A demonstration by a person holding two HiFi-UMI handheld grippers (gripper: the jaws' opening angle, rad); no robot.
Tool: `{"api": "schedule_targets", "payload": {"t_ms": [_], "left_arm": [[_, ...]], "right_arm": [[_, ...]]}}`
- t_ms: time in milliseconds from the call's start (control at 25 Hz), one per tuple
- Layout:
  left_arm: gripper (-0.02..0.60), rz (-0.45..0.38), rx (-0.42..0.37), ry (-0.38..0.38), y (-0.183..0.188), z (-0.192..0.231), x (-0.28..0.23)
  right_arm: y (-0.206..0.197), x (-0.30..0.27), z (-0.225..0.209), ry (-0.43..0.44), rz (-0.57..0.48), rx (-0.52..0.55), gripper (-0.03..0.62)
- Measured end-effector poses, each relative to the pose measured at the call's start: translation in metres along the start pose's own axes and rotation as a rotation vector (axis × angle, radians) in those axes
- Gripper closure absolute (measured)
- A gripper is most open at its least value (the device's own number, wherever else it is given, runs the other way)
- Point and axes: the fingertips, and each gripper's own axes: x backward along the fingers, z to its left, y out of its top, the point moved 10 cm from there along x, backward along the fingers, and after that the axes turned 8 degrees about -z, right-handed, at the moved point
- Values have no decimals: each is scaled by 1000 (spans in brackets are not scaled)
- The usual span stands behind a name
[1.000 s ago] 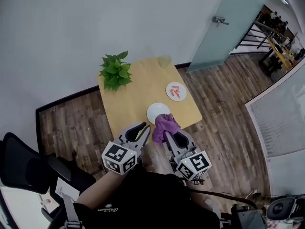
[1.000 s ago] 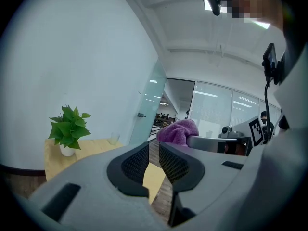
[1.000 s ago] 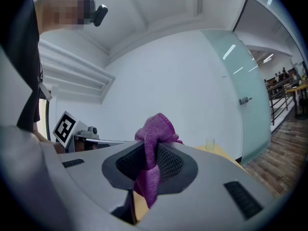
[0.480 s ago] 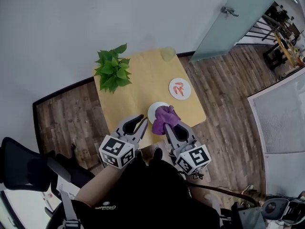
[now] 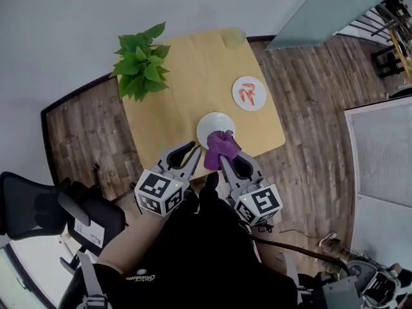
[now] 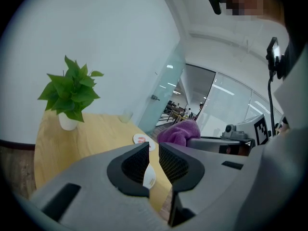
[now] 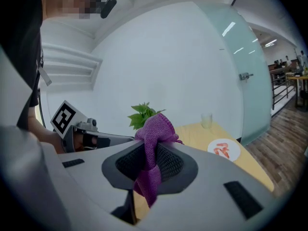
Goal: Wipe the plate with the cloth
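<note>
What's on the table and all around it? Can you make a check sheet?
Surface: wooden table.
Job's things: white plate near the table's front edge; purple cloth over the plate's near rim, contact unclear.
Clutter: plant, cup, second plate with red bits.
Grippers: right gripper shut on the cloth; left gripper empty, jaws slightly apart.
Cables: one dark cable on the floor.
Surroundings: white wall, glass door, black chair.
</note>
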Motion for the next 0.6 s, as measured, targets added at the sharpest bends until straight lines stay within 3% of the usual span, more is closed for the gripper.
{"api": "schedule_targets", "payload": {"t_ms": [160,320,600], "left_arm": [[520,66,45,18,-31,11,-11],[521,70,92,46,-45,22,-15],[521,63,110,91,-49,35,-16]], "right_arm": [[-34,-15,-10,29,95,-7,539],[-55,-32,-17,55,156,1,539],[-75,-106,-56,99,305,171,539]]}}
